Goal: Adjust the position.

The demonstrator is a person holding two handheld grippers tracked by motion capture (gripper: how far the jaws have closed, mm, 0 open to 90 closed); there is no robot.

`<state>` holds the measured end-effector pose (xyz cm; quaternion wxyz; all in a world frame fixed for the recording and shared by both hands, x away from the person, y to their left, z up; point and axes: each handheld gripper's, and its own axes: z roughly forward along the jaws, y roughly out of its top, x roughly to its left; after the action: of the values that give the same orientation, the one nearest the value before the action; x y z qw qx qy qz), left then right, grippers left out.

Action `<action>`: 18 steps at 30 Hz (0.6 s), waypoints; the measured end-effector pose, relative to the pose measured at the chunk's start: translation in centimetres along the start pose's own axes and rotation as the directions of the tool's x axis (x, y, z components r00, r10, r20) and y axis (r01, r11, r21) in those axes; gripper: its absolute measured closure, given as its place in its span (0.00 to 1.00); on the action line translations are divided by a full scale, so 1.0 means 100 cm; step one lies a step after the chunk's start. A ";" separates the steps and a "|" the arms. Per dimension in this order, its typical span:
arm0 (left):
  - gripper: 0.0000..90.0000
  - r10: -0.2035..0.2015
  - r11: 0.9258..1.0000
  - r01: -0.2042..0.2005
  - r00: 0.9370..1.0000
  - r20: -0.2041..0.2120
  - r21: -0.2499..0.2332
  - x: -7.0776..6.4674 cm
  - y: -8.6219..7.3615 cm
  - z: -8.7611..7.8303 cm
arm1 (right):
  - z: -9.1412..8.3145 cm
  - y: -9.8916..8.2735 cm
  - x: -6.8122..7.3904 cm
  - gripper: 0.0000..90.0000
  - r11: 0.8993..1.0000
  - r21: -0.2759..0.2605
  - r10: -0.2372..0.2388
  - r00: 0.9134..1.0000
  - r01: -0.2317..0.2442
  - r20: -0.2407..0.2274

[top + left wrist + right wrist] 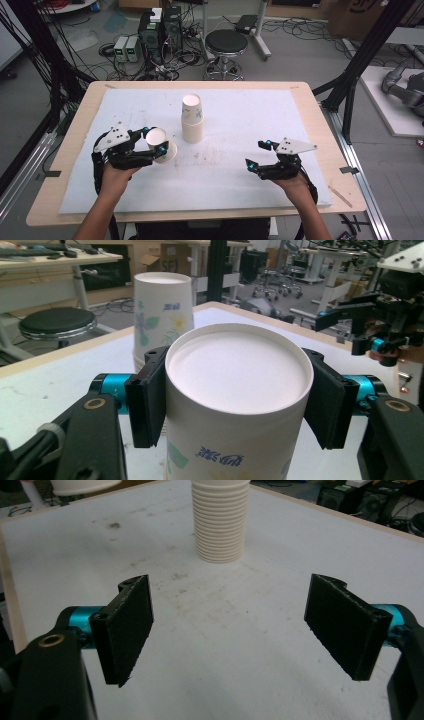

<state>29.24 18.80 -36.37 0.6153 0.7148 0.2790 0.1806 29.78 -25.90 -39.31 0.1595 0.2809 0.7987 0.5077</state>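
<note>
While the left tool has its jaws clamped on both sides of a single paper cup, the cup sits just left of the cup stack on the white mat, tipped toward the camera in the high view so its mouth shows. In the left gripper view the pads press the cup wall just under the rim, so the grip looks firm and the cup isn't visibly crushed.

Right tool is well to the right of the stack, jaws wide apart, nothing between them. In the right gripper view it points across bare mat at the base of the stack.

Status, as I read it:
- One cup is separated and held, apart from the stack.
- Can't tell from these views whether its base rests on the mat or hangs just above it.
- Stack stands upright near the middle of the counter, with a floral-print cup on top.
- Left to do: either set this cup down beside the stack or drop it onto the stack; can't say which. The right tool has no part in it yet.

Main risk is a thin cup wall deforming under the pads.
</note>
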 end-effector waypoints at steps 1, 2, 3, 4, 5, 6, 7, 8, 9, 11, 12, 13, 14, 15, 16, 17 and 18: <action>0.39 0.000 1.000 0.000 1.000 0.000 0.000 0.000 0.000 0.000 | 0.000 0.000 0.000 0.22 1.000 0.000 0.000 1.000 0.000 0.000; 0.39 -0.009 1.000 0.009 1.000 0.018 0.003 -0.001 -0.002 0.003 | 0.004 0.003 0.001 0.22 1.000 -0.012 -0.001 1.000 0.000 -0.024; 0.39 -0.009 1.000 0.009 1.000 0.018 0.003 -0.001 -0.002 0.003 | 0.006 0.004 0.003 0.22 1.000 -0.013 0.001 0.999 -0.002 -0.040; 0.39 -0.009 1.000 0.009 1.000 0.024 0.005 -0.002 -0.003 0.004 | 0.006 0.004 0.003 0.22 1.000 -0.013 0.001 0.999 -0.002 -0.040; 0.39 -0.011 1.000 0.010 0.999 0.038 0.013 -0.005 -0.005 0.007 | 0.010 0.006 0.006 0.22 1.000 -0.010 0.000 0.998 -0.001 -0.065; 0.39 -0.009 1.000 0.008 0.999 0.046 0.015 -0.006 -0.006 0.009 | 0.013 0.007 0.007 0.22 1.000 -0.009 -0.005 0.997 0.005 -0.078; 0.39 -0.010 1.000 0.009 0.999 0.053 0.017 -0.008 -0.007 0.011 | 0.016 0.007 0.009 0.22 1.000 -0.002 -0.006 0.996 0.006 -0.092; 0.39 -0.010 1.000 0.009 0.998 0.061 0.019 -0.009 -0.008 0.012 | 0.018 0.007 0.010 0.22 1.000 -0.002 -0.015 0.995 0.015 -0.103; 0.39 -0.008 1.000 0.006 0.998 0.070 0.023 -0.011 -0.009 0.014 | 0.020 0.007 0.012 0.22 1.000 0.004 -0.016 0.993 0.016 -0.118; 0.39 -0.010 1.000 0.008 0.997 0.081 0.026 -0.013 -0.011 0.017 | 0.024 0.006 0.015 0.22 1.000 0.007 -0.024 0.990 0.025 -0.138; 0.39 -0.007 1.000 0.004 0.996 0.088 0.028 -0.014 -0.011 0.018 | 0.025 0.006 0.016 0.22 1.000 0.006 -0.024 0.989 0.025 -0.147; 0.39 -0.008 1.000 0.005 0.996 0.094 0.029 -0.016 -0.012 0.020 | 0.025 0.006 0.017 0.23 0.999 0.000 -0.032 0.988 0.032 -0.150; 0.39 -0.007 1.000 0.004 0.995 0.098 0.030 -0.017 -0.013 0.021 | 0.025 0.006 0.018 0.23 0.999 -0.004 -0.034 0.987 0.034 -0.154; 0.39 -0.007 1.000 0.004 0.995 0.098 0.030 -0.017 -0.013 0.021 | 0.025 0.006 0.019 0.23 0.999 -0.009 -0.041 0.987 0.040 -0.158; 0.39 -0.008 0.999 0.005 0.994 0.105 0.033 -0.018 -0.014 0.023 | 0.025 0.006 0.020 0.23 0.999 -0.013 -0.048 0.985 0.046 -0.164; 0.39 -0.009 0.999 0.005 0.994 0.110 0.038 -0.020 -0.015 0.025 | 0.025 0.006 0.020 0.23 0.999 -0.013 -0.048 0.985 0.046 -0.164; 0.39 -0.008 0.999 0.003 0.992 0.123 0.043 -0.022 -0.016 0.028 | 0.023 0.006 0.022 0.23 0.998 -0.020 -0.056 0.983 0.053 -0.175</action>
<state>28.95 15.38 -38.25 0.6164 0.7368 0.2462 0.1286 29.46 -22.71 -39.69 0.1047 0.2120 0.8130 0.5321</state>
